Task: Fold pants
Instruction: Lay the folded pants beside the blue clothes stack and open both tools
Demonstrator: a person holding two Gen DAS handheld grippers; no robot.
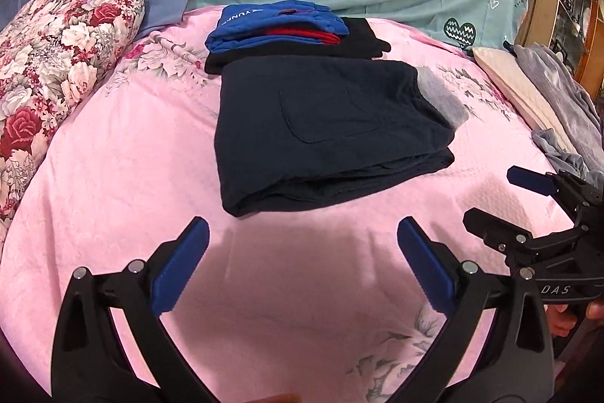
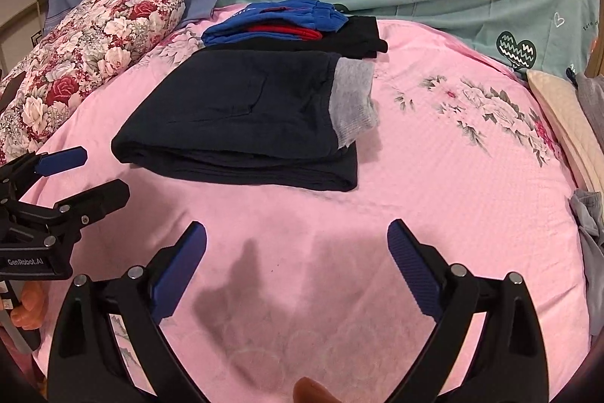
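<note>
Pink quilted bedspread [image 1: 113, 176] with a faint floral print covered the bed. Folded navy knit pants [image 1: 324, 131] with a grey ribbed waistband [image 2: 353, 101] lay flat on it, in front of a smaller stack of blue, red and black folded clothes [image 1: 287, 29]. Left gripper [image 1: 302, 267] and right gripper [image 2: 296, 267] both hovered over bare bedspread near the pants, jaws spread wide, holding nothing.
</note>
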